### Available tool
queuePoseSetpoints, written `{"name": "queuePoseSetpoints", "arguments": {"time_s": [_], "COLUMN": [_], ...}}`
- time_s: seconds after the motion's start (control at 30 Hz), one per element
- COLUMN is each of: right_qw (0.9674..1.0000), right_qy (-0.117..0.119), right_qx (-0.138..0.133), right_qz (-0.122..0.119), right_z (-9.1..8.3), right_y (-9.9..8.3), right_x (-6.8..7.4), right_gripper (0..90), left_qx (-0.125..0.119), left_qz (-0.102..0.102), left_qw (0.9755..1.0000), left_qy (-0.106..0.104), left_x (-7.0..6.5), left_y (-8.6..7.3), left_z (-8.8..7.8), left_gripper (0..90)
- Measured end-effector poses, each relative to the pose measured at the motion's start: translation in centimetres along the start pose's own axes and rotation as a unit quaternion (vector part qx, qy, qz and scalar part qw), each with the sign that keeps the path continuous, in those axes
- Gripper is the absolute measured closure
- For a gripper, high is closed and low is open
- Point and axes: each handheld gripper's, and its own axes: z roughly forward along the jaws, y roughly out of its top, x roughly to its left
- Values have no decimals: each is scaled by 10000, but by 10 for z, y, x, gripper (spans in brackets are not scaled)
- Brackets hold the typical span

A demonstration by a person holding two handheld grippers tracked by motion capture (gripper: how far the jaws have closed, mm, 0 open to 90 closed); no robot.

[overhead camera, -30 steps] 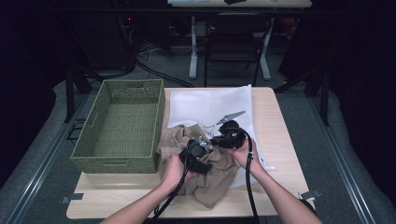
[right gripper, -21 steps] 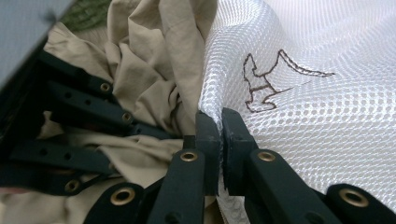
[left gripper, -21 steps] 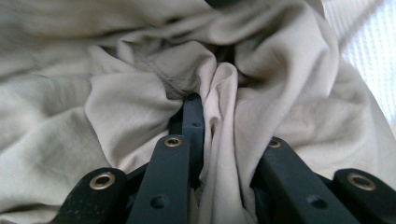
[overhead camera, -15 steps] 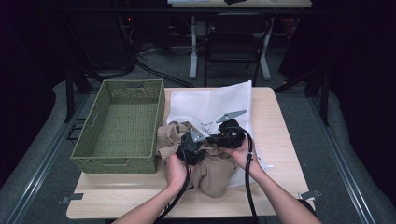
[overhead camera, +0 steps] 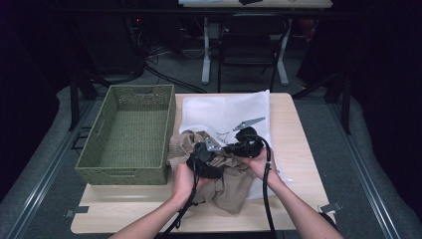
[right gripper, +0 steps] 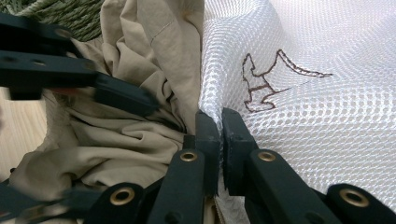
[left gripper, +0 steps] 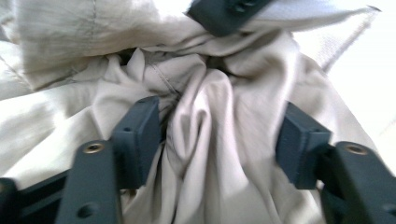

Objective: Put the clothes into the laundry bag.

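While the beige garment (overhead camera: 226,181) lies crumpled on the near middle of the desk (overhead camera: 298,149), partly over the edge of the white mesh bag (overhead camera: 224,112), we work it with both hands. Our left gripper (left gripper: 219,140) points into the cloth; its jaws have just been opening and now stand apart, a bunched fold of the garment rising between them without being pinched. Our right gripper (right gripper: 221,140) has its jaws pressed together on the rim of the mesh bag, right where the bag meets the beige cloth, near a small brown stitched figure (right gripper: 271,81). From the high view we see our two forearms coming in from the near edge, hands close together over the garment, the left hand (overhead camera: 186,177) cupped under its gripper and the right hand (overhead camera: 259,159) just beside it. We count one garment, one mesh bag, two grippers, and one green woven basket (overhead camera: 127,137) standing on the left part of the desk, just beside the cloth.
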Motion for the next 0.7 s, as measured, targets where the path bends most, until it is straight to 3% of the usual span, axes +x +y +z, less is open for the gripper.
{"name": "queuePoseSetpoints", "arguments": {"time_s": [0.07,0.17,0.27,0.33,0.4,0.47,0.5,0.53,0.57,0.63,0.7], "right_qw": [10000,10000,10000,10000,10000,10000,10000,10000,9999,9997,9996], "right_qy": [-2,-7,10,28,46,68,78,80,111,139,171], "right_qx": [0,10,35,30,26,3,1,-15,-88,-170,-236], "right_qz": [14,30,23,9,30,26,3,-4,-32,-56,-51], "right_z": [0,1,1,1,2,2,2,1,0,-3,-5], "right_y": [0,0,0,0,0,1,1,2,3,4,6], "right_x": [-1,-1,1,0,1,2,4,5,8,11,13], "right_gripper": [873,873,873,874,874,875,875,875,876,876,876], "left_qx": [144,443,612,582,539,376,313,86,86,-295,-410], "left_qz": [109,161,82,68,71,-48,-75,-279,-279,-696,-781], "left_qw": [9998,9986,9975,9978,9983,9992,9994,9996,9996,9970,9958], "left_qy": [-68,-251,-351,-317,-229,-159,-123,-4,-4,187,249], "left_x": [0,3,6,7,7,7,7,8,8,10,11], "left_y": [-2,-8,-13,-15,-15,-15,-15,-15,-15,-14,-13], "left_z": [-4,6,19,26,30,32,31,30,30,26,25], "left_gripper": [297,312,393,546,703,791,808,815,820,821,821]}}
